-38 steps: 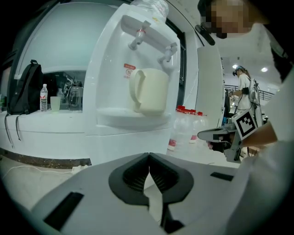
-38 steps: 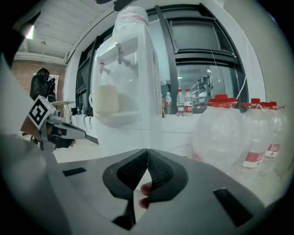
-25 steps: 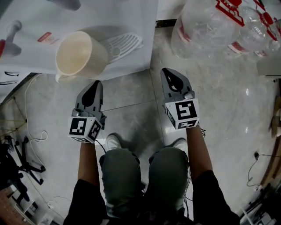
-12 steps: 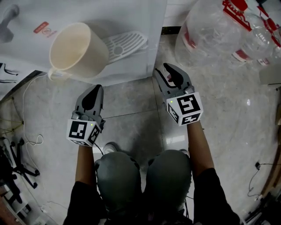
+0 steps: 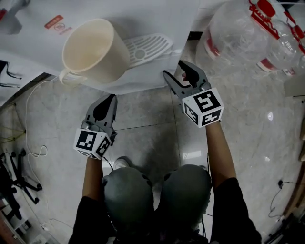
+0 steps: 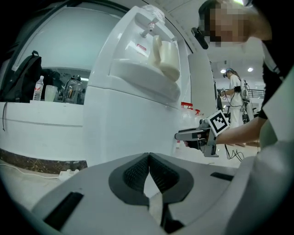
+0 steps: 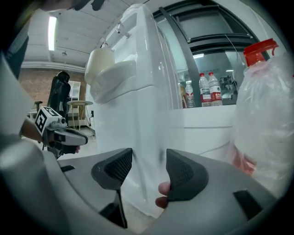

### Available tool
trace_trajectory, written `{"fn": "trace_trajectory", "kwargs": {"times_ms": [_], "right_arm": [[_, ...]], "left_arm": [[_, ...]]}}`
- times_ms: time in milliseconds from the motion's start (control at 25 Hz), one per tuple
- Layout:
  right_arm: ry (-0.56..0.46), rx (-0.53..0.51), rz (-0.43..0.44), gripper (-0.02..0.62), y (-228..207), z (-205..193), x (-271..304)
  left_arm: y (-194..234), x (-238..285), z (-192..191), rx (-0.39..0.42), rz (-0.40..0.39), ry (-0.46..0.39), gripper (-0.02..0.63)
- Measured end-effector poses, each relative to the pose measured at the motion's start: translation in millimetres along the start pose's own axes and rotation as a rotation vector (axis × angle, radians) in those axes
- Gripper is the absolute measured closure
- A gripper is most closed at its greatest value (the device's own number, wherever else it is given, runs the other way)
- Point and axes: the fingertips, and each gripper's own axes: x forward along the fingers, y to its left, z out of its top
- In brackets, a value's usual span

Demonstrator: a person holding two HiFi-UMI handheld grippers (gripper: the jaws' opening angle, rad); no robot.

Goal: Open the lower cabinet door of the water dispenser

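Close before the water dispenser (image 5: 157, 14), the right gripper's (image 5: 176, 71) jaws are opening (pressing on nothing) facing its corner, while the left gripper's (image 5: 112, 96) jaws sit closed together, empty.

Floor: grey polished stone tiles (image 5: 143, 114), glossy.
Standing on it: white plastic water dispenser (image 5: 157, 19); large clear plastic water bottle with red cap (image 5: 238, 33), just beside the dispenser.
Lying at left: thin white cable (image 5: 38, 153); black stand, possibly a tripod (image 5: 19, 176).
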Motion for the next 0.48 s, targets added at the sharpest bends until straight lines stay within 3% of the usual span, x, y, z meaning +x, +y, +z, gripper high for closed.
{"fn": "trace_trajectory", "kwargs": {"times_ms": [200, 480], "right_arm": [[0.013, 0.016, 0.03, 0.365, 2, -1, 4], [0.032, -0.007, -0.022, 0.367, 2, 0, 3]], "left_arm": [[1, -1, -9, 0.021, -0.023, 0.023, 0.594], [2, 0, -17, 0.026, -0.043, 0.034, 0.594]]}}
